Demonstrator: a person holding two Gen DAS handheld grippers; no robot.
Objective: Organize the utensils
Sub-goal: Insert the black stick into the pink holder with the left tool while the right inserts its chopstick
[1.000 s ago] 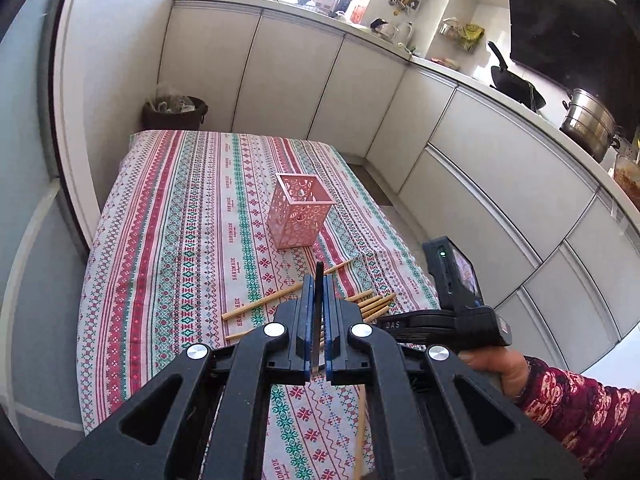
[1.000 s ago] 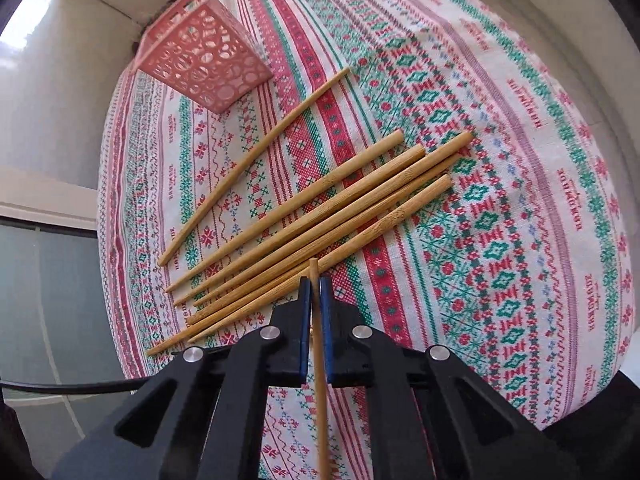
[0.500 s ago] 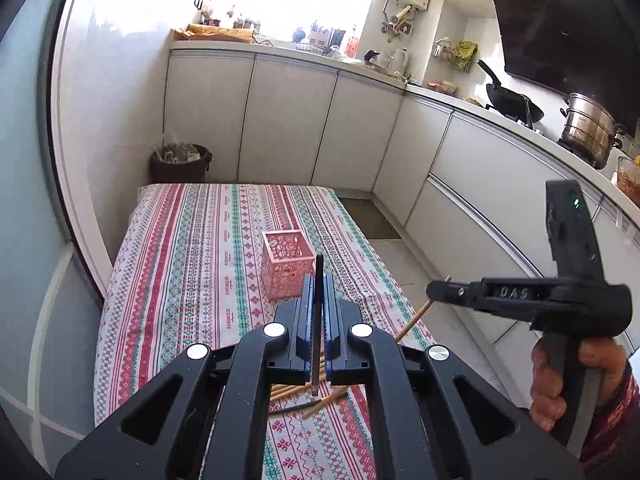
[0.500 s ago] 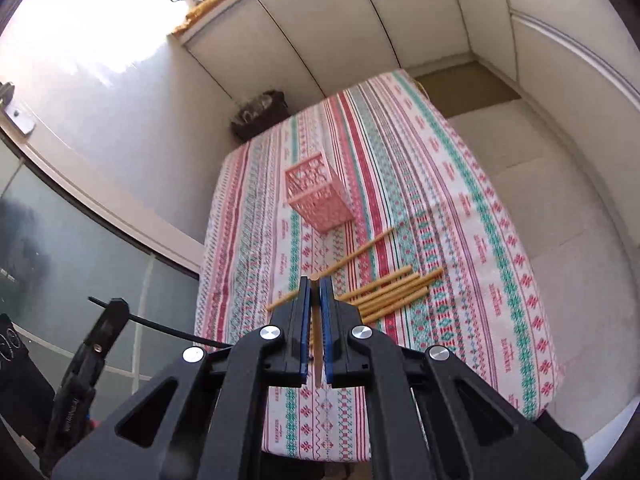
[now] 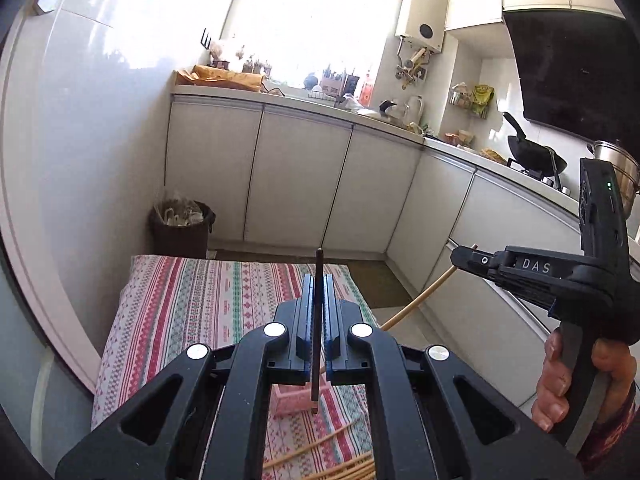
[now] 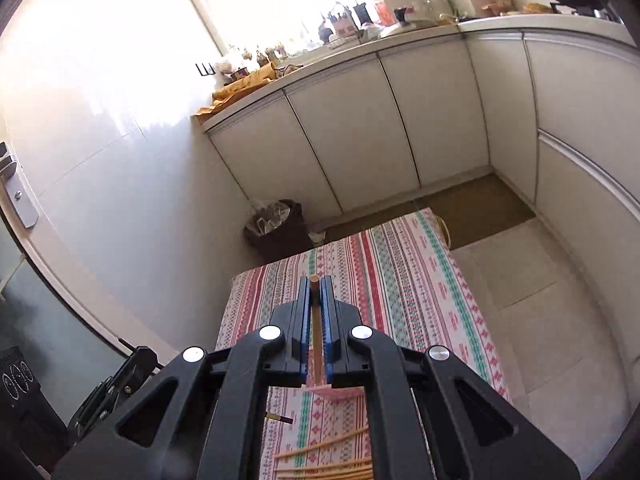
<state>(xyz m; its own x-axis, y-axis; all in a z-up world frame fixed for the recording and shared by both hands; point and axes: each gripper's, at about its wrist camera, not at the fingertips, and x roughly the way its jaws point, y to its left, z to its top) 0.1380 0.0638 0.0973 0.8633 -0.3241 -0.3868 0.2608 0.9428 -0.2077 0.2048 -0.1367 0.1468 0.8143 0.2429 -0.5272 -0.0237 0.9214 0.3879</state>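
Observation:
My left gripper (image 5: 319, 280) is shut on a dark chopstick (image 5: 317, 320) that stands upright between the pads, high above the table. My right gripper (image 6: 315, 283) is shut on a bamboo chopstick (image 6: 316, 344); in the left wrist view that gripper (image 5: 460, 257) is at the right, with the chopstick (image 5: 420, 296) slanting down to the left. The pink basket (image 5: 290, 400) sits below, mostly hidden by the left gripper; its rim (image 6: 340, 391) shows under the right gripper. Several bamboo chopsticks (image 6: 332, 462) lie on the patterned tablecloth (image 5: 192, 300).
A dark bin (image 5: 182, 226) stands on the floor beyond the table's far end. White cabinets (image 5: 296, 176) with a cluttered counter run along the back and right. A black wok (image 5: 536, 156) and steel pot (image 5: 618, 168) sit on the stove. A dark chopstick tip (image 6: 280, 417) shows near the table's left edge.
Both grippers have risen and tilted up with their chopsticks, from close over the pile to high above the table. The basket has dropped out of view under the grippers.

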